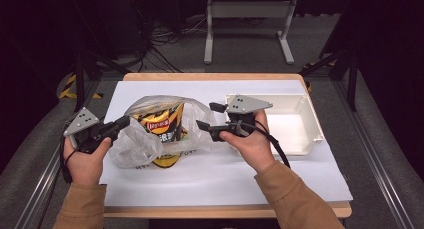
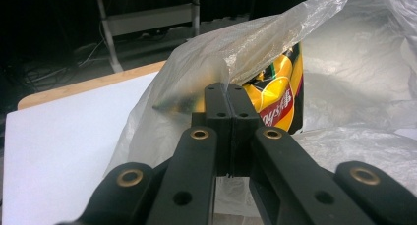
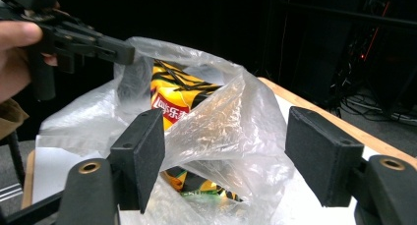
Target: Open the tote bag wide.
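Observation:
A clear plastic bag point(image 1: 131, 141) lies on the white sheet with a yellow and black snack packet point(image 1: 162, 123) inside it. My left gripper point(image 1: 125, 121) is shut on the bag's left rim, and in the left gripper view the thin film point(image 2: 206, 72) is pinched between the closed jaws point(image 2: 227, 90), with the packet point(image 2: 278, 99) just behind. My right gripper point(image 1: 209, 116) stands open at the bag's right side. In the right gripper view the wide-apart pads point(image 3: 140, 154) frame the crumpled bag point(image 3: 231, 112) and the packet point(image 3: 172, 95) without pressing on them. The left gripper point(image 3: 123, 50) shows at the upper left there.
A white plastic bin point(image 1: 307, 131) stands at the right of the table, just behind my right hand. The white sheet point(image 1: 210, 176) covers most of the wooden tabletop. A metal stand and cables lie on the floor beyond the far edge.

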Demonstrator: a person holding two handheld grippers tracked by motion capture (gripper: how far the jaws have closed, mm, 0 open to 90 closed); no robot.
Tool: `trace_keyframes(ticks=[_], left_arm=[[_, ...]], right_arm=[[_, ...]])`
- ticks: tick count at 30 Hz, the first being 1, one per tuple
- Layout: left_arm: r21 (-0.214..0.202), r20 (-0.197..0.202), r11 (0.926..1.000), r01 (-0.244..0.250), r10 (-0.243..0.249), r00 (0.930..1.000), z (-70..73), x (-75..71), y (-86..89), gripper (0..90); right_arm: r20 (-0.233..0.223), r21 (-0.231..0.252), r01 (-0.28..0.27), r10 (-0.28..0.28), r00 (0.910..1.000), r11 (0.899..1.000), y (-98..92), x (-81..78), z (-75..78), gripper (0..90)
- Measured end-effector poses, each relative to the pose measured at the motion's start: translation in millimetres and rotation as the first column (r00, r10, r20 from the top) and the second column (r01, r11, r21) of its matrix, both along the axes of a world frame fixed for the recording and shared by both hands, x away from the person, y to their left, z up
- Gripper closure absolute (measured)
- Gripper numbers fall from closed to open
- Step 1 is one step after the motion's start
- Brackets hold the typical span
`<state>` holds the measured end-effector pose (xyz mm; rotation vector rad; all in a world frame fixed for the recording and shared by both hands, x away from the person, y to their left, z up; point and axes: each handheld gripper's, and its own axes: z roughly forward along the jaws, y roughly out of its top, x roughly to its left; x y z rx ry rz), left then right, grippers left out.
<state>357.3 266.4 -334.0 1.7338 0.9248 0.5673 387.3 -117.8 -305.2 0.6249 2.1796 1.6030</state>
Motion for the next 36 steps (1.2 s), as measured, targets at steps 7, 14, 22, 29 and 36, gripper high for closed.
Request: trace_keyframes(ticks=[7,14,22,29,36], left_arm=[[0.002,0.003,0.9999,0.015,-0.015,0.9999,0.3,-1.7,0.6,89.8],[0.003,-0.001,0.9999,0.016,-0.016,0.9999,0.6,-3.0,4.1,89.7],[0.004,-0.007,1.0,-0.002,0.002,1.0,3.5,5.6,10.0,89.5],[0.005,-0.018,1.0,-0.007,0.007,0.9998,5.6,15.8,16.5,89.5],[0.008,-0.04,0.9999,-0.009,0.01,0.9992,4.5,32.3,25.3,89.2]], right_arm=[[-0.023,-0.03,0.014,-0.015,0.9996,0.999,10.5,18.4,-7.0,30.3],[0.002,-0.074,-0.02,0.02,0.9998,0.997,11.5,26.2,-6.5,86.4],[0.015,-0.068,-0.005,0.006,0.9999,0.998,16.9,35.3,0.1,88.1],[0.009,-0.068,0.009,-0.009,0.9999,0.998,23.6,46.1,1.9,87.8],[-0.002,-0.07,0.031,-0.031,0.9995,0.997,25.1,56.8,2.9,87.7]])
